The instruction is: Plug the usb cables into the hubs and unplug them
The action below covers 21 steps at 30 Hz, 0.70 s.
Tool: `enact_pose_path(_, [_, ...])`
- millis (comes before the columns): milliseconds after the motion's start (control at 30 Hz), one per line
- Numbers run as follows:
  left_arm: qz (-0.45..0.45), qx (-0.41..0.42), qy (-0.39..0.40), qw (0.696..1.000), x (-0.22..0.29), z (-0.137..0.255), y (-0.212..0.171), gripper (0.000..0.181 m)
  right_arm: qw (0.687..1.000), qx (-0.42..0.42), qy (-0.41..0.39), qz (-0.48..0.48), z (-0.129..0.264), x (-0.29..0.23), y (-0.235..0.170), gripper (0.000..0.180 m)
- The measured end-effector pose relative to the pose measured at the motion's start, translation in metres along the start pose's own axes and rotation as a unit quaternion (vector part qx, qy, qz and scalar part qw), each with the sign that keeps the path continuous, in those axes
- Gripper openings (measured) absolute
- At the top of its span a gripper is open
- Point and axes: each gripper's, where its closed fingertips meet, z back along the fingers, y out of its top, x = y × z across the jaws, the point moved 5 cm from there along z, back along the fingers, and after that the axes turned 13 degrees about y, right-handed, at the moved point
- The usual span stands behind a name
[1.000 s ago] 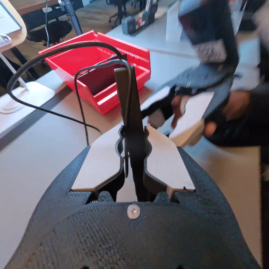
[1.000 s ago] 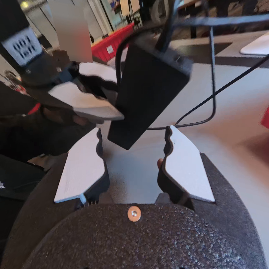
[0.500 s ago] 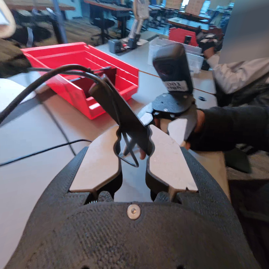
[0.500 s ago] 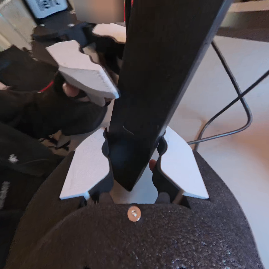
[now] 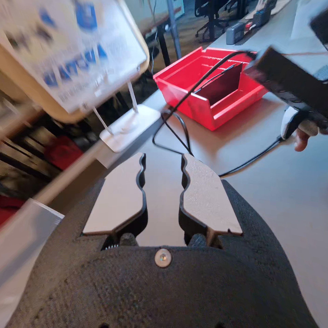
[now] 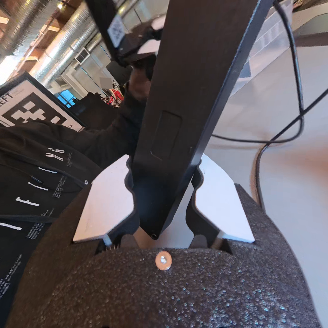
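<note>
Clamping the black hub (image 6: 184, 99) between its two white fingers (image 6: 106, 200), your right gripper (image 6: 163, 170) has it by the lower end, and the flat body runs up and away out of the top of the right wrist view. Thin black cables (image 6: 294, 110) loop down from the hub's far end to the pale worktop (image 6: 284, 177) on the right. To the left of the hub you can see a dark sleeve (image 6: 110, 138) and, past it, part of your other tool, blurred.

Your left gripper (image 5: 163, 159) holds nothing: its fingers (image 5: 117, 197) stand apart over bare worktop (image 5: 266, 204). Just ahead of the tips a black cable (image 5: 170, 134) curls on the surface and rises toward the hub (image 5: 284, 83), which hangs at the upper right of the left wrist view, with your hand (image 5: 305, 134) below it. Behind the cable a red bin (image 5: 213, 92) sits on the worktop with a dark divider inside. Left of the bin a blurred sign board (image 5: 71, 53) stands on thin legs over a white base (image 5: 129, 127), near the worktop's edge.
</note>
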Motion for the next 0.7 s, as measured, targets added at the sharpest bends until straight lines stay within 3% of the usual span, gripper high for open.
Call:
enact_pose_path(100, [-0.112,0.052,-0.014,0.992,0.028,0.016,0.026,0.04,1.0,-0.018,-0.002,-0.013,-0.01,0.003,-0.006,0.066])
enact_pose_path(200, [-0.234,0.078,-0.039,0.968,0.066,0.014,0.027,0.051,0.999,-0.033,0.009,-0.035,-0.022,0.002,-0.013,0.066])
enact_pose_path(333, [-0.4,0.138,0.006,0.906,0.099,0.003,0.02,0.055,0.993,-0.085,0.009,-0.082,-0.035,0.002,-0.032,0.066])
enact_pose_path(433, [-0.506,0.143,-0.042,0.849,0.125,-0.001,0.001,0.053,0.986,-0.11,0.033,-0.118,-0.04,0.002,-0.045,0.066])
enact_pose_path(500, [-0.543,0.152,-0.056,0.824,0.136,-0.005,-0.01,0.044,0.982,-0.126,0.048,-0.13,-0.045,0.0,-0.05,0.066])
enact_pose_path(600, [-0.56,0.167,-0.07,0.809,0.139,-0.01,-0.02,0.04,0.976,-0.158,0.056,-0.139,-0.051,-0.003,-0.059,0.067])
enact_pose_path(700, [-0.547,0.155,-0.056,0.821,0.137,-0.01,-0.022,0.037,0.98,-0.14,0.06,-0.13,-0.046,-0.004,-0.054,0.068])
